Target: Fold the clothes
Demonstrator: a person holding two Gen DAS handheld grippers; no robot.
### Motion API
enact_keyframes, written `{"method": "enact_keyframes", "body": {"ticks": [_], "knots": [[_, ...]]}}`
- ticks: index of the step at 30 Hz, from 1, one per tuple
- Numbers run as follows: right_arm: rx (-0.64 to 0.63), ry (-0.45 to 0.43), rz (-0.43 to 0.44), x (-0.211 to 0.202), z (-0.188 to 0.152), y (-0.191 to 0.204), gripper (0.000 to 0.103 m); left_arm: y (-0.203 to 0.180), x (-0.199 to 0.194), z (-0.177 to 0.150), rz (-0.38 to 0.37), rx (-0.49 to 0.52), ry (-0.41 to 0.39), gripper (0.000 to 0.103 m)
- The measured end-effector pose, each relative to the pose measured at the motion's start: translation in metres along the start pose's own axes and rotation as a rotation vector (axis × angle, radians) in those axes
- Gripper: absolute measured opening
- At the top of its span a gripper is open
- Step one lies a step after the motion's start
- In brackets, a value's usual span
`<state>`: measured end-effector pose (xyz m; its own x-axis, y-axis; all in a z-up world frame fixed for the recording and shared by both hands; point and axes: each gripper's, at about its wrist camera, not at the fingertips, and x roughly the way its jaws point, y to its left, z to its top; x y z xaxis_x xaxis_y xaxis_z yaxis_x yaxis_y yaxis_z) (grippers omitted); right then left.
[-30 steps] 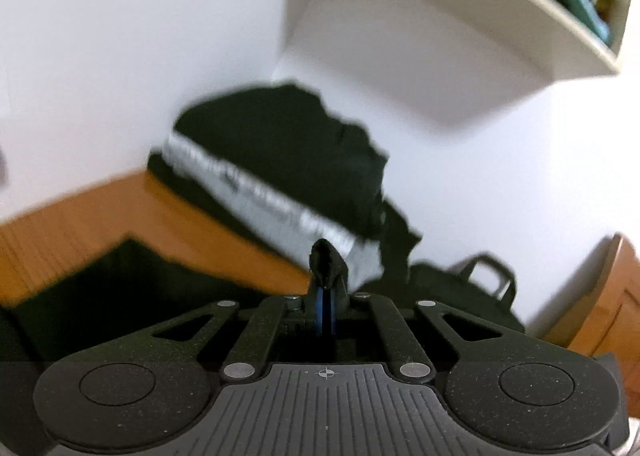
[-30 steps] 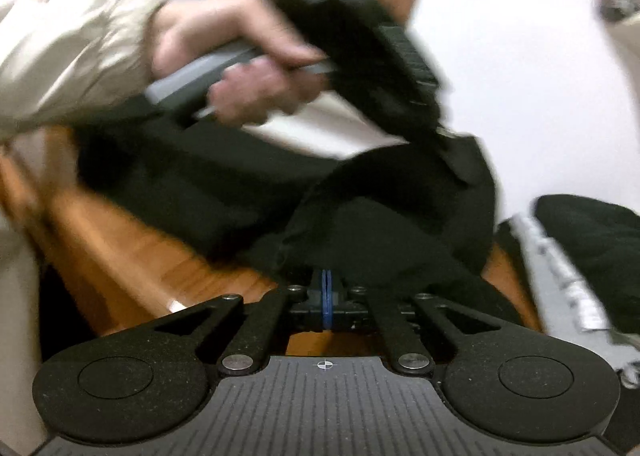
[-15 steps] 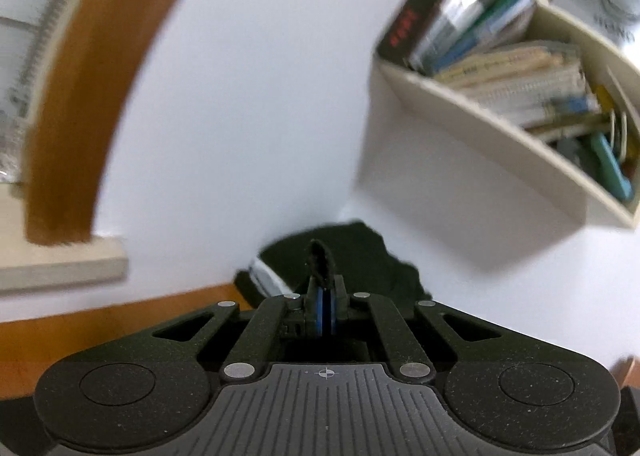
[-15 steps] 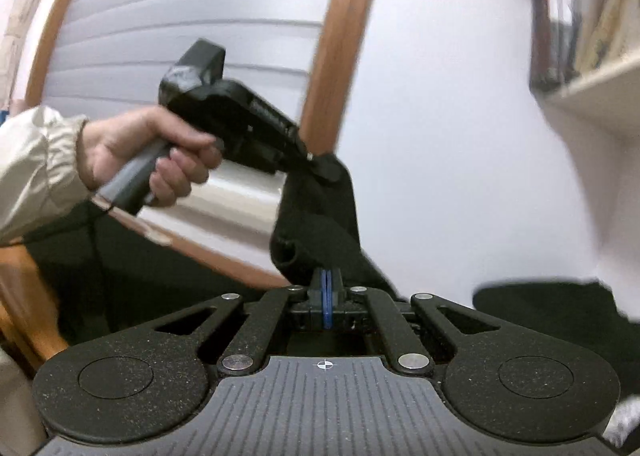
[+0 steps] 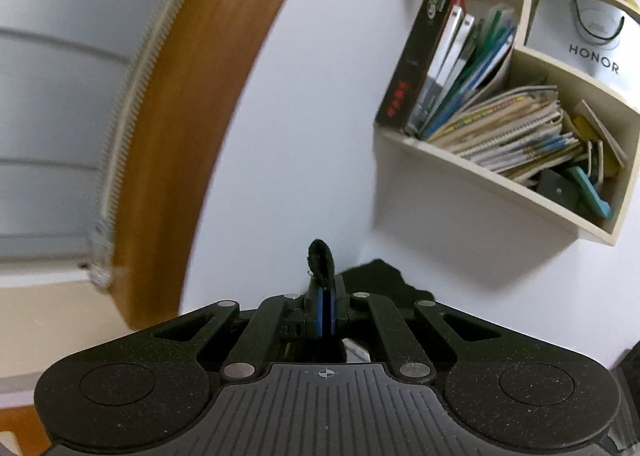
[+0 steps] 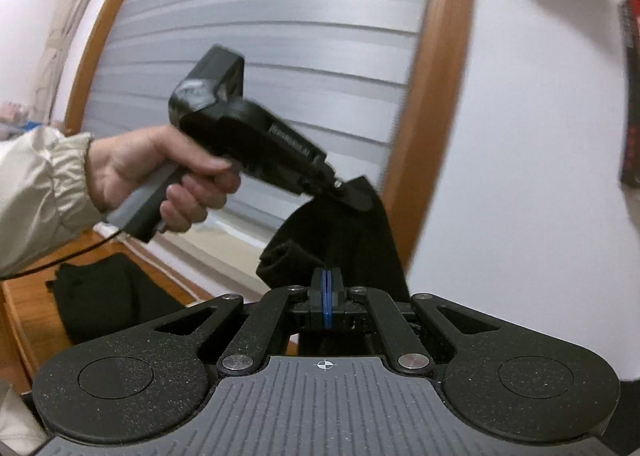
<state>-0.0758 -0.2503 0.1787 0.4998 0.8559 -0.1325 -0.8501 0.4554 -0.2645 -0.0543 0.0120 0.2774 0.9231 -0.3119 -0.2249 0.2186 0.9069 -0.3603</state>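
A black garment hangs in the air between both grippers. In the right wrist view, a person's hand holds my left gripper, which is shut on the garment's upper corner. My right gripper is shut on a lower fold of the same cloth, its blue pads pressed together. In the left wrist view, my left gripper is shut, with a tuft of the black garment sticking up past its pads. The rest of the cloth hangs below, out of sight.
A pile of dark clothes lies by the white wall. More black cloth rests on the wooden table. A window blind in a wooden frame stands behind. A wall shelf holds books.
Both grippers have risen from the table with the black garment held between them. The views now face the window, wall and shelf, no longer the tabletop.
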Motion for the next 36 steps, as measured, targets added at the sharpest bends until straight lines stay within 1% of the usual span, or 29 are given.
{"method": "enact_keyframes", "body": {"ticks": [3, 8, 11, 18, 21, 25, 30, 34, 36], "knots": [[-0.013, -0.005, 0.023, -0.001, 0.003, -0.007, 0.001, 0.004, -0.019, 0.005, 0.02, 0.021, -0.011, 0.003], [-0.036, -0.012, 0.066, -0.003, 0.016, 0.001, 0.001, 0.023, -0.051, 0.003, 0.052, 0.038, -0.028, 0.003], [-0.041, -0.026, 0.113, 0.001, 0.029, 0.005, 0.001, 0.032, -0.073, 0.006, 0.071, 0.053, -0.038, 0.003], [-0.056, -0.089, 0.206, 0.029, 0.075, 0.041, 0.001, 0.046, -0.129, 0.023, 0.103, 0.056, -0.077, 0.003], [-0.062, -0.116, 0.239, 0.038, 0.09, 0.055, 0.001, 0.053, -0.153, 0.026, 0.12, 0.036, -0.087, 0.003], [-0.062, -0.145, 0.288, 0.047, 0.108, 0.069, 0.001, 0.069, -0.18, 0.022, 0.159, 0.032, -0.067, 0.003], [-0.077, -0.15, 0.348, 0.069, 0.125, 0.087, 0.001, 0.105, -0.216, 0.007, 0.21, -0.005, -0.047, 0.003], [-0.087, -0.124, 0.414, 0.088, 0.128, 0.108, 0.001, 0.135, -0.237, -0.016, 0.236, -0.035, -0.021, 0.003], [-0.095, -0.107, 0.455, 0.099, 0.126, 0.123, 0.001, 0.153, -0.25, -0.033, 0.254, -0.063, -0.007, 0.003]]}}
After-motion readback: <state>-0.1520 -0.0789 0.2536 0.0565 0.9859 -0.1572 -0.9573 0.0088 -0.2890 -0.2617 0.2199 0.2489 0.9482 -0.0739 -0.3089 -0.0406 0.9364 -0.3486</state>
